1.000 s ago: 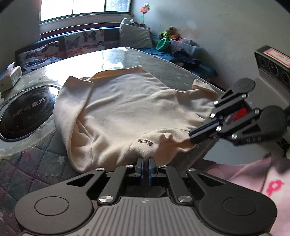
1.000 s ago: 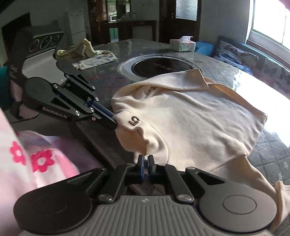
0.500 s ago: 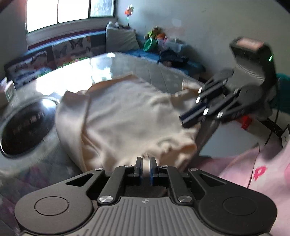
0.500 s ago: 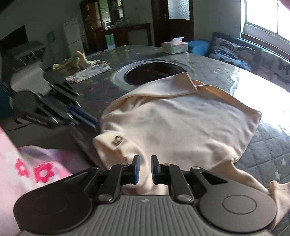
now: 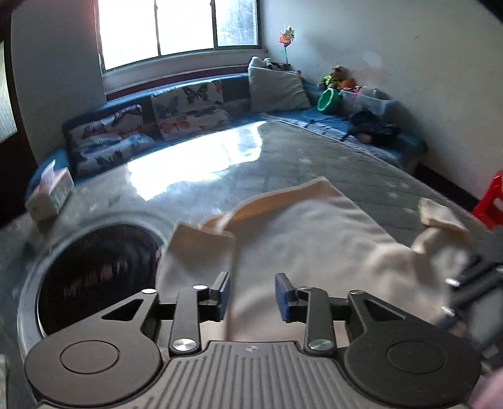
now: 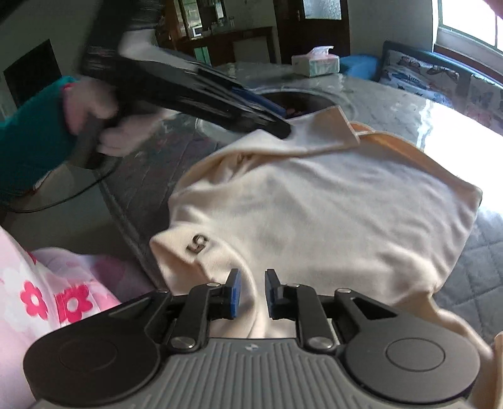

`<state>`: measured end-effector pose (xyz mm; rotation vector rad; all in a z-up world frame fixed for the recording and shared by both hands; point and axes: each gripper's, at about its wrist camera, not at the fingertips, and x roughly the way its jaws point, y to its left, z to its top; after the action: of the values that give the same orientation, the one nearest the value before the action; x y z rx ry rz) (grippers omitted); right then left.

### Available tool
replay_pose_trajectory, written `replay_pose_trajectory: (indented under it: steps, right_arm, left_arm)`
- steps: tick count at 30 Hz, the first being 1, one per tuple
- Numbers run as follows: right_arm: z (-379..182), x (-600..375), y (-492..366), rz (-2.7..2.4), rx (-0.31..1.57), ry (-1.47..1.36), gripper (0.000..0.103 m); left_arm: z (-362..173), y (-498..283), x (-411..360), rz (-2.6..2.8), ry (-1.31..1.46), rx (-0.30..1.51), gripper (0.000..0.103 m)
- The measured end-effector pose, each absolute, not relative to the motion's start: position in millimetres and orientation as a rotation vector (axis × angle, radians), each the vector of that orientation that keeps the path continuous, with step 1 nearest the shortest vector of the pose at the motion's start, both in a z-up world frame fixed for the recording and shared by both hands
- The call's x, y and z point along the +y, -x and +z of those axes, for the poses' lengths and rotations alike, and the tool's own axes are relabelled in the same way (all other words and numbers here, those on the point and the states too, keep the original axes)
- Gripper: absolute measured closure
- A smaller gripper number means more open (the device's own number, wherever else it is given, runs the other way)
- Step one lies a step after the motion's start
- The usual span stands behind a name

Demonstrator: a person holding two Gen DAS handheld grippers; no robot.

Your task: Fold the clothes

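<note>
Item 1: cream sweatshirt (image 6: 314, 201). Lies spread on the round glass-topped surface (image 5: 283, 157), its near edge hanging over the rim toward the person. A small dark "5" emblem (image 6: 197, 244) sits on the bunched corner at 9 o'clock from the right tongs. One sleeve is folded across toward the dark round inset (image 5: 94, 277) in the surface. Another sleeve (image 5: 440, 220) trails at 3 o'clock in the left wrist view.

Item 2: left tongs (image 5: 251, 294). Blue pads well apart, nothing between them; cream fabric lies beyond and beneath the gap. In the right wrist view the same tool (image 6: 276, 119) is blurred, tips over the folded sleeve at 12 o'clock, held by a hand in a pale glove (image 6: 94, 110) with a teal sleeve (image 6: 28, 138).

Item 3: right tongs (image 6: 252, 294). Pads parted by a moderate gap; fabric shows behind the gap, but whether the pads touch it cannot be told. Its fingers (image 5: 465, 283) show blurred at 3 o'clock in the left wrist view.

Item 4: surroundings. Tissue box (image 6: 315, 61) on the far side of the surface; butterfly-print cushions (image 5: 188, 107) on a blue bench under the window (image 5: 176, 28); pink flowered garment (image 6: 41, 302) at 8 o'clock, worn by the person.
</note>
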<state>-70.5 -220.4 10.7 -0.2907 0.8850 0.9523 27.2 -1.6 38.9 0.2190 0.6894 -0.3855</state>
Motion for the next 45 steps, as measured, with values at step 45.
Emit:
replay_pose_trajectory:
  steps: [45]
  right_arm:
    - [6,-212,54,0.871,0.857,0.29,0.069]
  left_arm:
    - [54,37,209,0.168,0.197,0.503,0.098]
